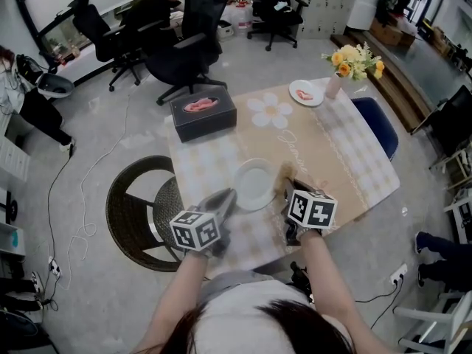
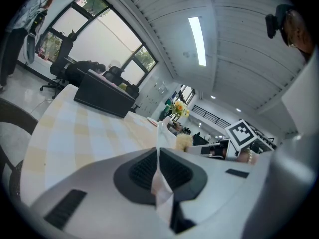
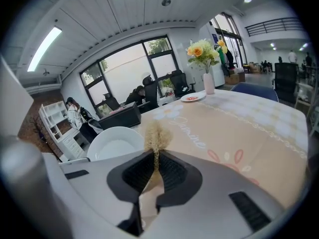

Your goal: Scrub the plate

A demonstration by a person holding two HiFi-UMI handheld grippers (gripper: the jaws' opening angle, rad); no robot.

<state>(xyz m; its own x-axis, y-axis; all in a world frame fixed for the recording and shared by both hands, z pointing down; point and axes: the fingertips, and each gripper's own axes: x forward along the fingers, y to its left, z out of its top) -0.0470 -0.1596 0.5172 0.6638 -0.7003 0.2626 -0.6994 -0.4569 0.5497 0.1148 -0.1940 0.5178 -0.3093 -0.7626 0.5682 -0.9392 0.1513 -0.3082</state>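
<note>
Pinching the white plate (image 1: 254, 184) by its rim is the left hand-held gripper (image 2: 158, 169); just beside the plate, the right hand-held gripper (image 3: 155, 171) (jaws clenched) grips a tan-bristled brush (image 3: 157, 136).

The plate (image 1: 254, 184) is plain white. The table (image 1: 346, 161) wears a beige cloth with pale checks and a white daisy (image 1: 271, 110). The brush (image 3: 157, 136) has straw-tan bristles. The left gripper (image 2: 158, 169) and right gripper (image 3: 155, 171) are grey with black ribbed jaws. Their marker cubes (image 1: 195, 229) are black-and-white. The box (image 1: 203, 114) is black with pink on top, and the flowers (image 1: 355, 59) are yellow and orange.
</note>
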